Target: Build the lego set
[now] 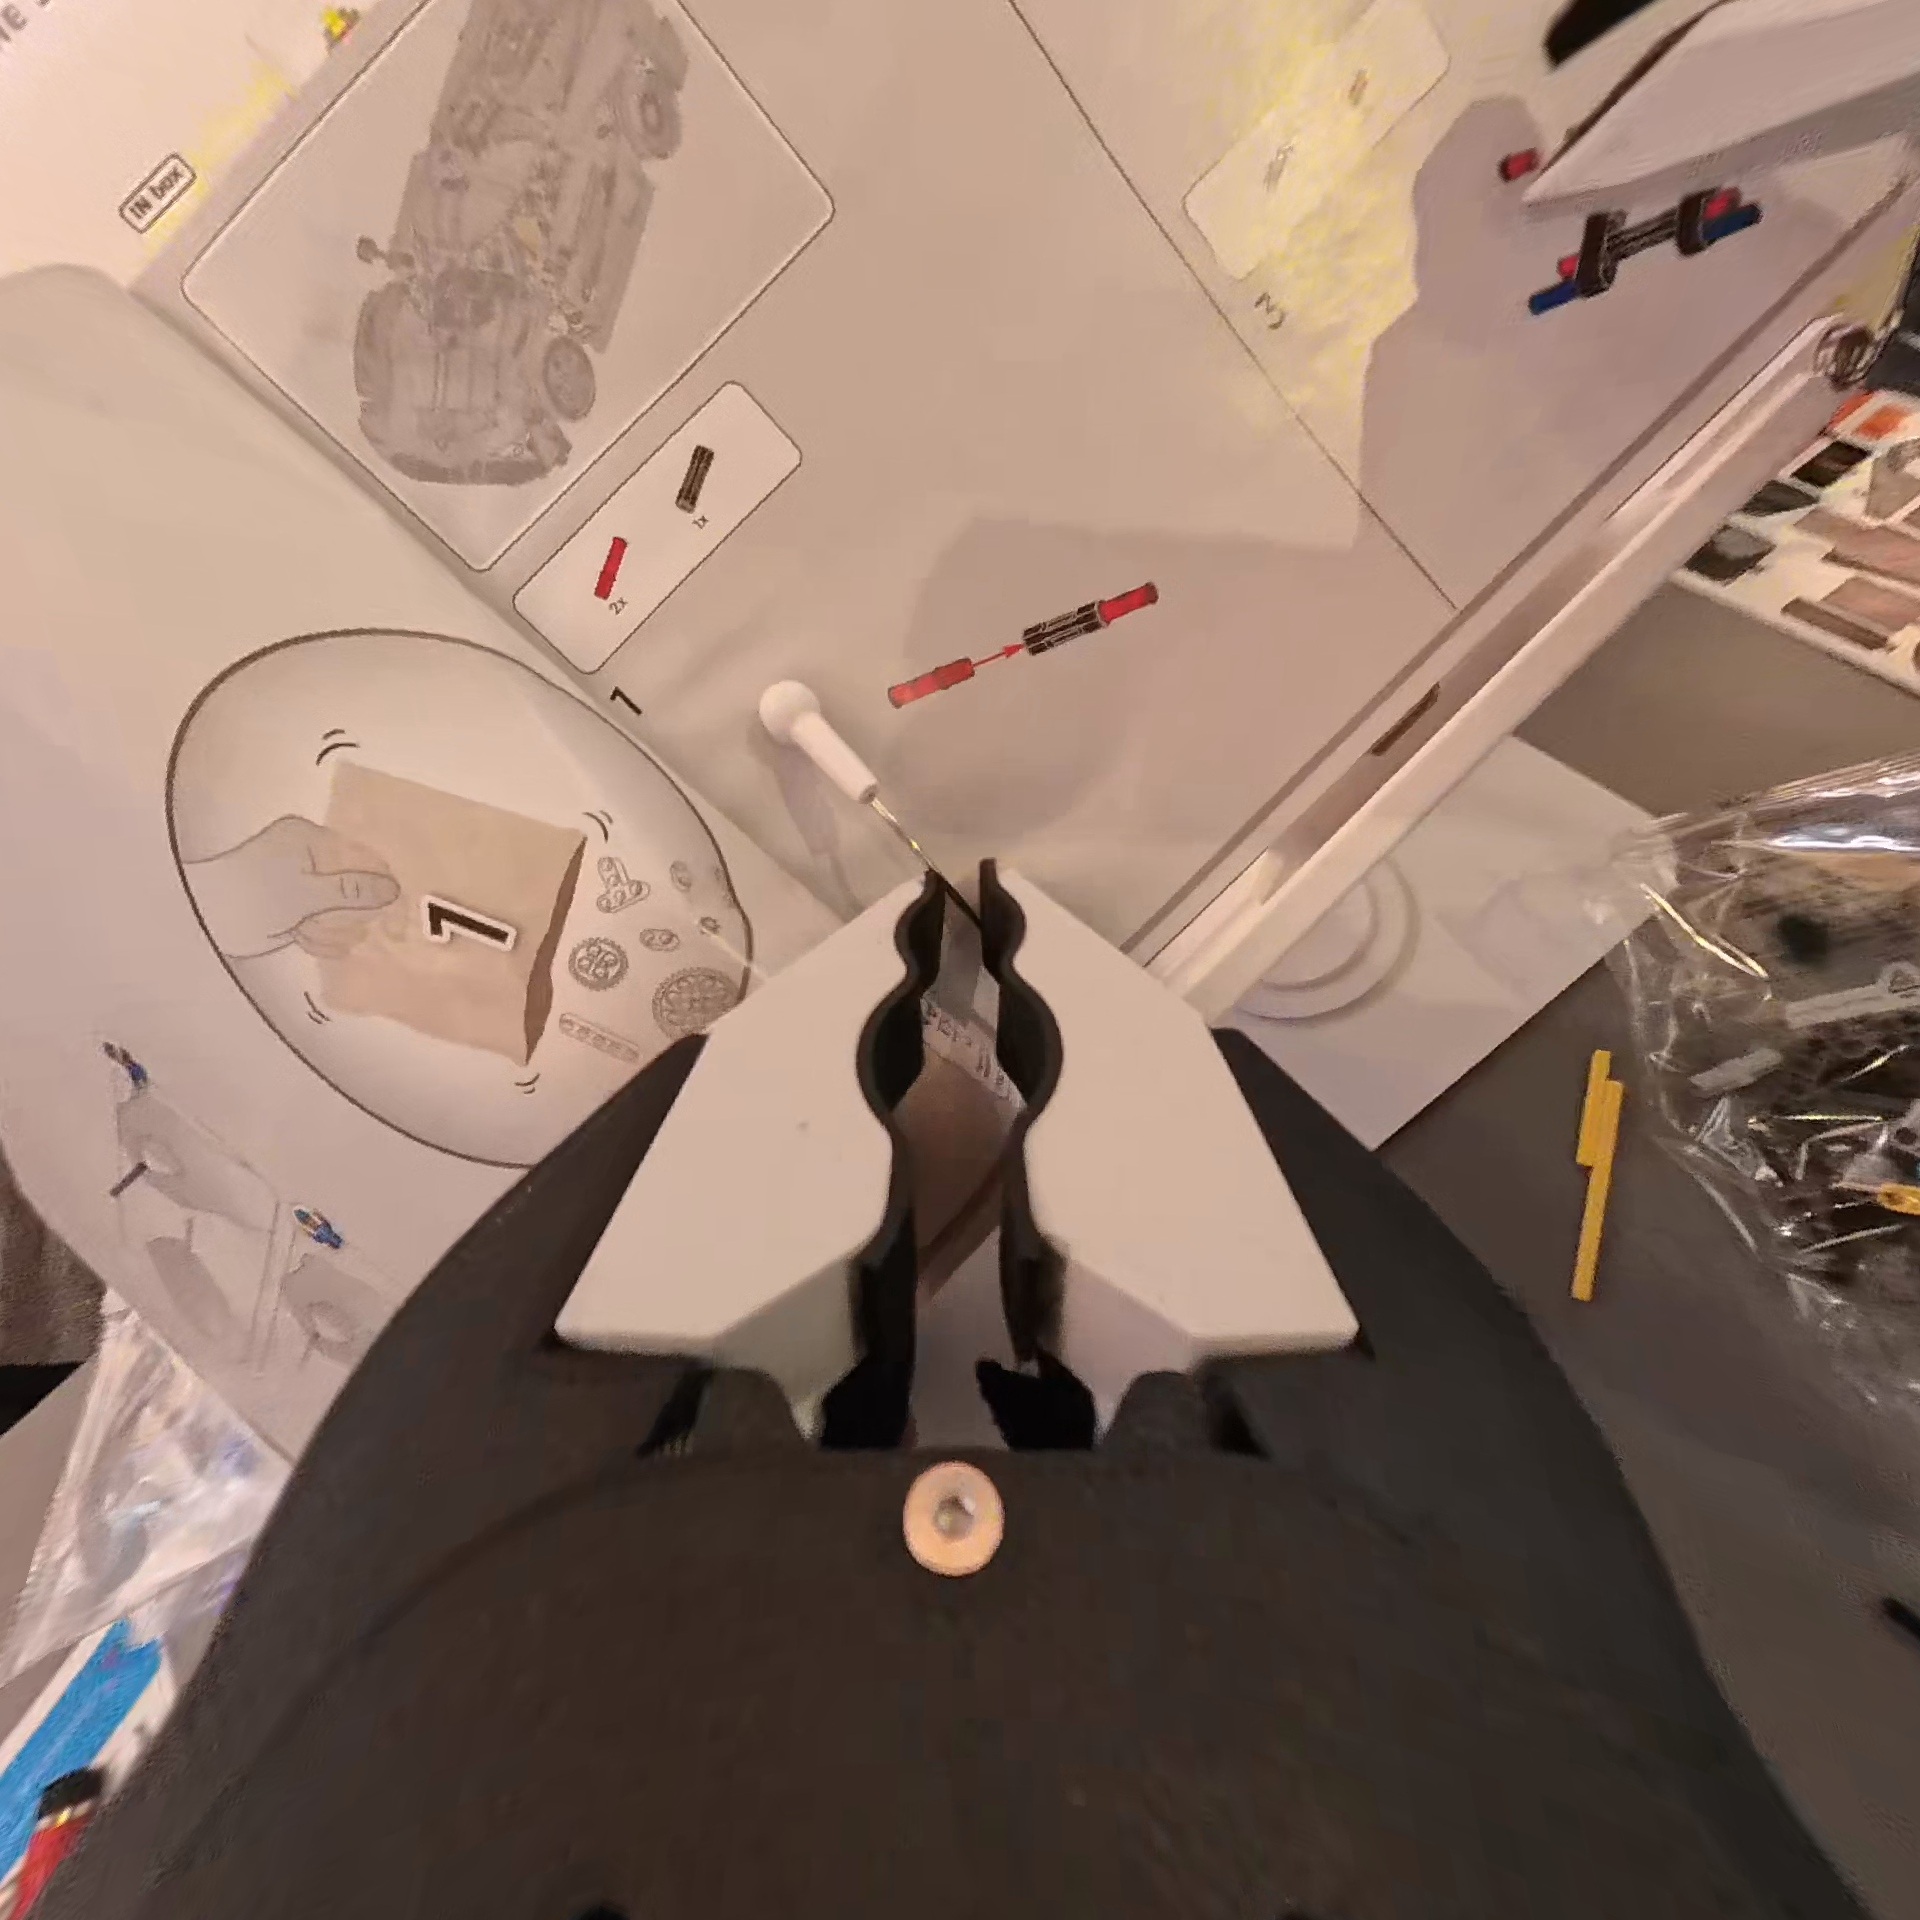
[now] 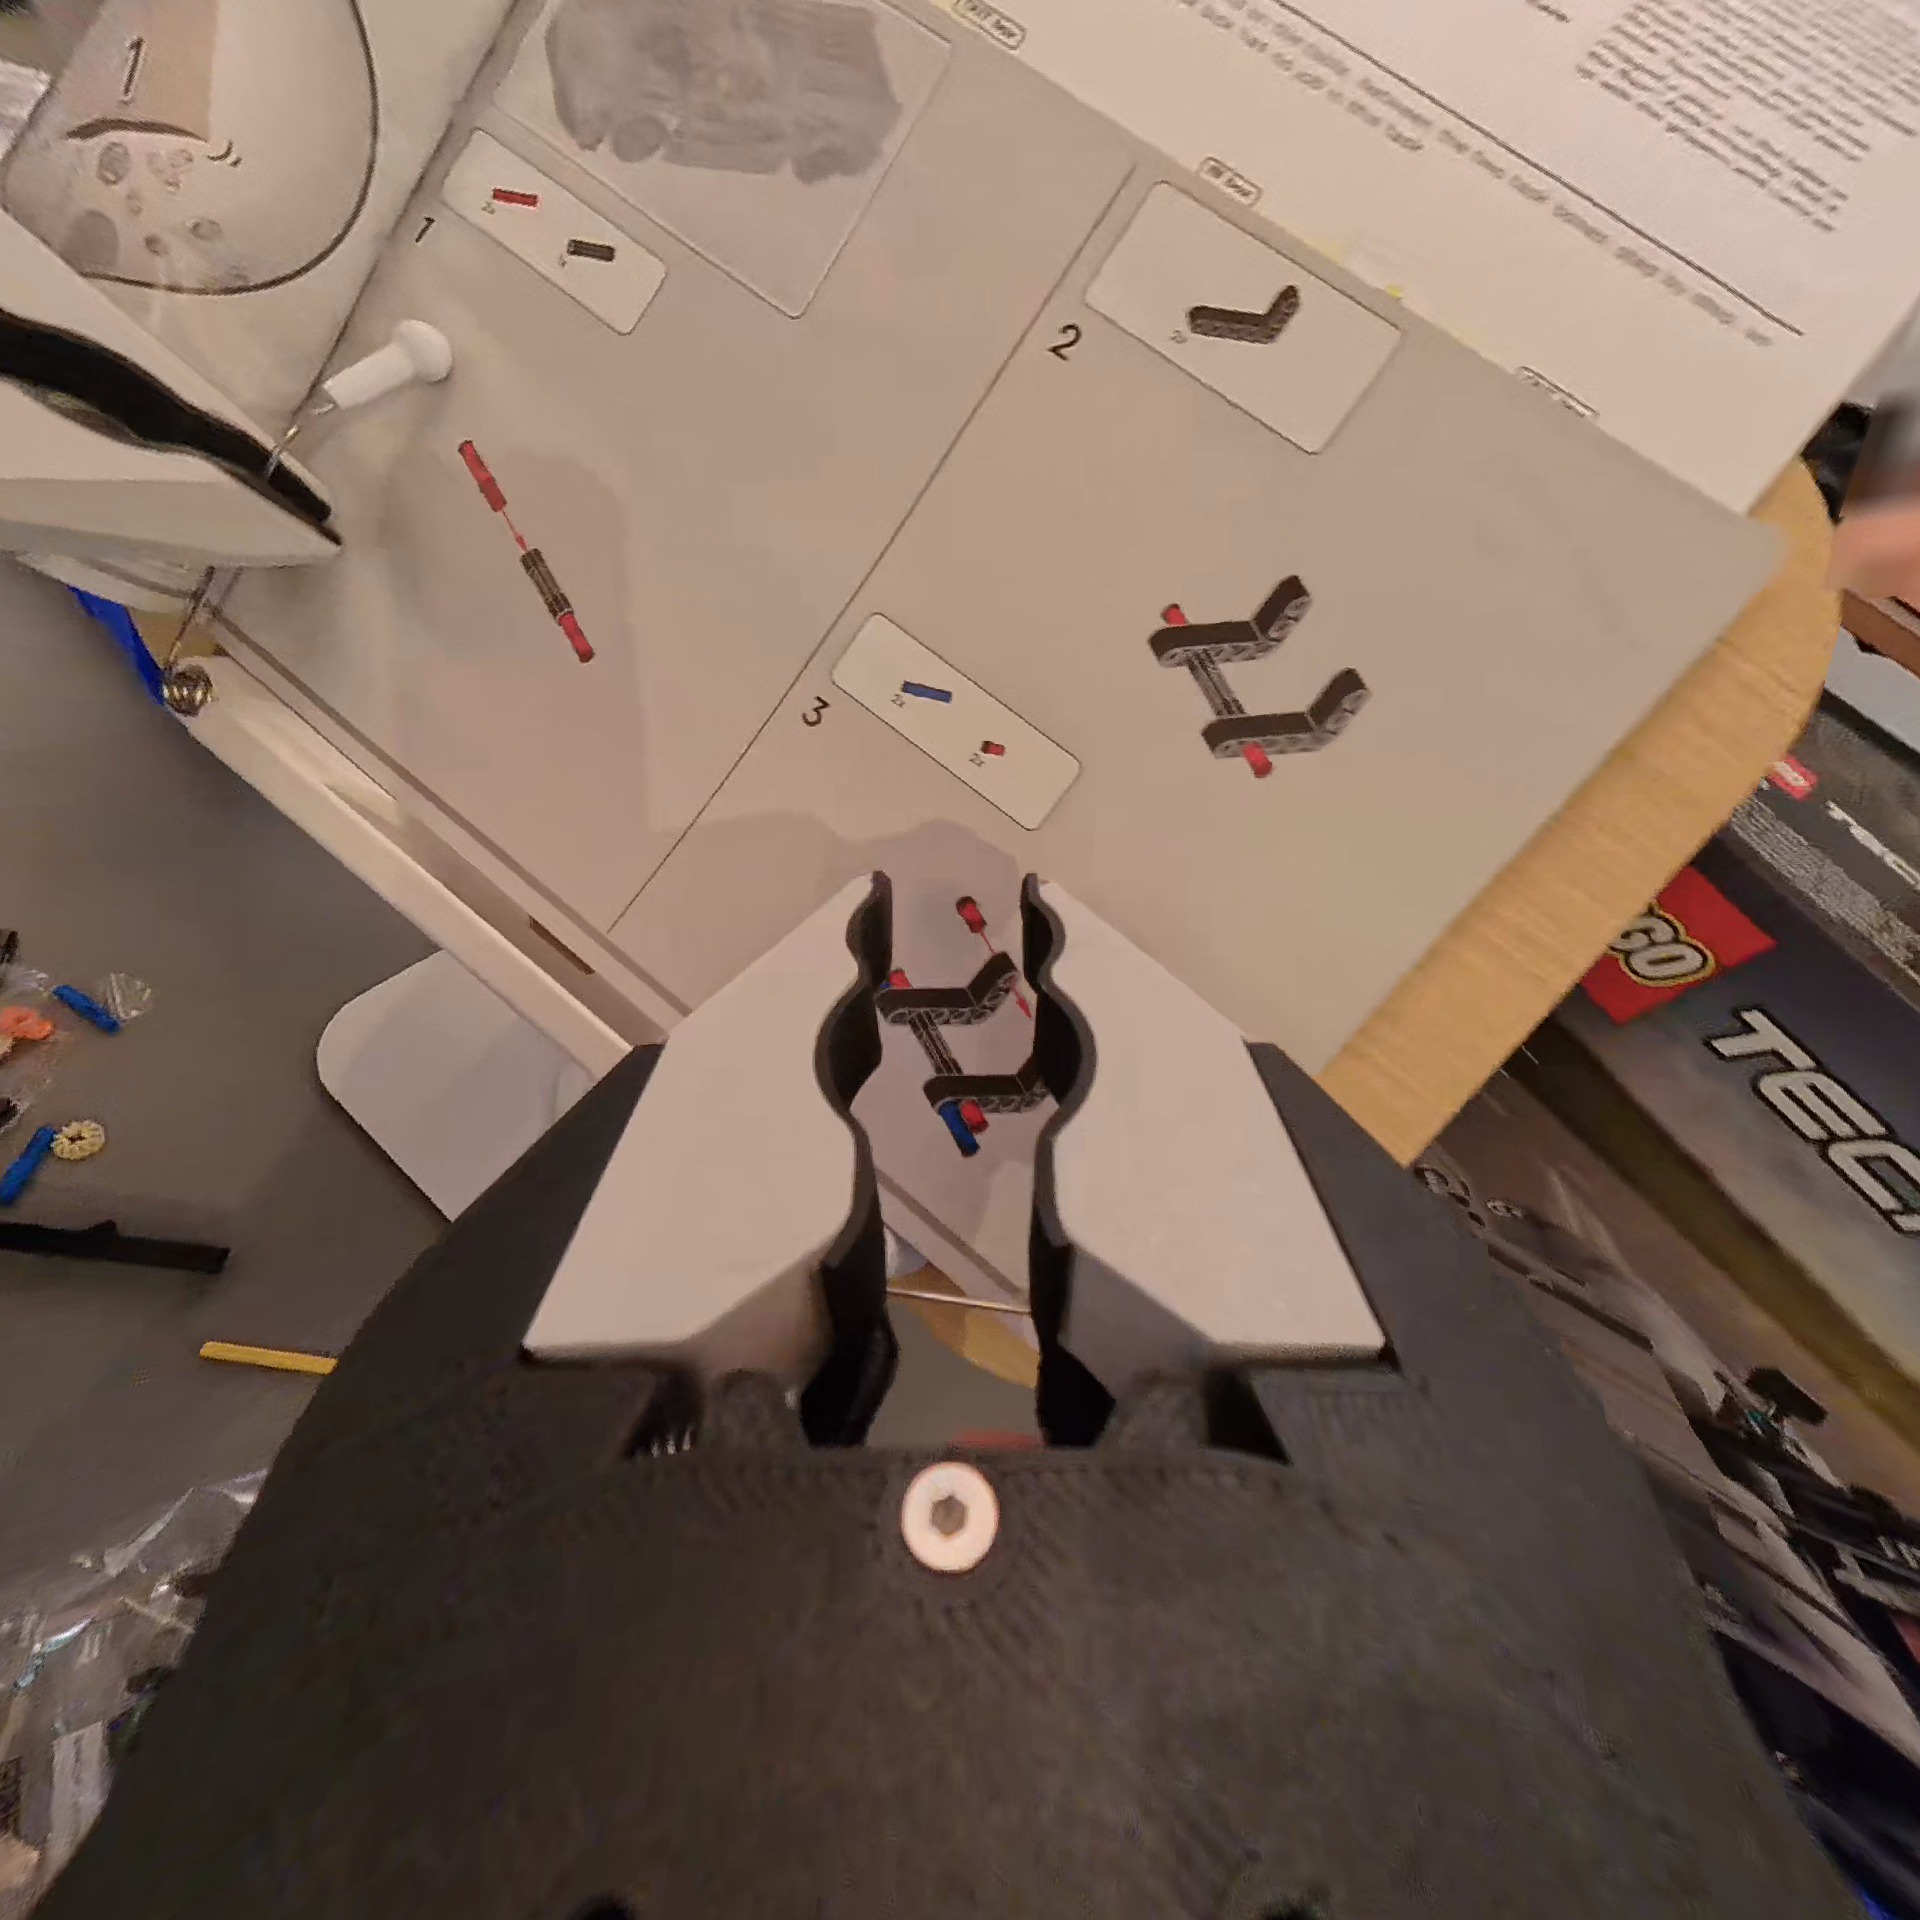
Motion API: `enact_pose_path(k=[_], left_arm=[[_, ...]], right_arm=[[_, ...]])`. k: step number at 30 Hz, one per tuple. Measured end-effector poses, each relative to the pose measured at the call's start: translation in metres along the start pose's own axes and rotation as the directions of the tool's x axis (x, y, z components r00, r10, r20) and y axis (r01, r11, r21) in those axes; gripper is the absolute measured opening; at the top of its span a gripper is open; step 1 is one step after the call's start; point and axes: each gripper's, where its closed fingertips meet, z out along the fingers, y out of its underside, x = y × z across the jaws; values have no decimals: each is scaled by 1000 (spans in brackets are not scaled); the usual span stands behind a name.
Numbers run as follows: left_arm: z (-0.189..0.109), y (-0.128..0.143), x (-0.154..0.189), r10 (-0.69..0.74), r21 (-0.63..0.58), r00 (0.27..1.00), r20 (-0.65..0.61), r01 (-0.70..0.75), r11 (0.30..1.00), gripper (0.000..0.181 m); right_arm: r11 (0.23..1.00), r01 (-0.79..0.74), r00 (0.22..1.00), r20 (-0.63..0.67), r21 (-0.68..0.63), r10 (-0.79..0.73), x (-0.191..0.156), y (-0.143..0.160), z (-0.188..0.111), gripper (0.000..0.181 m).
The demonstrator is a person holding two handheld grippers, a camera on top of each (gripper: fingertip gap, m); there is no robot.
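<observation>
The open instruction booklet [image 1: 935, 364] rests on a white book stand [image 1: 1351, 831]; it also shows in the right wrist view [image 2: 831, 520]. My left gripper [image 1: 961, 888] is shut on the thin metal wire of the stand's page holder, just below its white knob [image 1: 805, 732]. The right wrist view shows that knob [image 2: 390, 364] and the left gripper [image 2: 281, 468] at upper left. My right gripper [image 2: 956, 894] is open and empty, hovering over the lower part of the right-hand page. No loose Lego piece is in either gripper.
A clear bag of Lego parts [image 1: 1787, 1039] and a yellow beam [image 1: 1595, 1174] lie on the grey table right of the stand. Loose blue pins [image 2: 88, 1008] and a tan gear [image 2: 78, 1140] lie at left. The Lego box [image 2: 1714, 1143] stands at right. The tips of one gripper are about 15 centimetres away from the tips of the other. My left tips are roughly 25 centimetres from the tan gear [image 2: 78, 1140].
</observation>
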Motion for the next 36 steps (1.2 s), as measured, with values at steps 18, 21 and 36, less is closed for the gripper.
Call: enact_pose_path(k=[18,21,36], left_arm=[[-18,2,-10,-307,457,951,36,257,851,1],[-22,11,-13,-429,508,903,-1,370,778,1],[-76,10,-32,-439,588,896,73,317,744,46]], right_arm=[[995,14,1000,5,-103,-14,-3,4,12,0],[994,18,1000,-1,-105,-18,-3,4,12,0],[999,-10,1000,25,47,9,0,-10,0,30]])
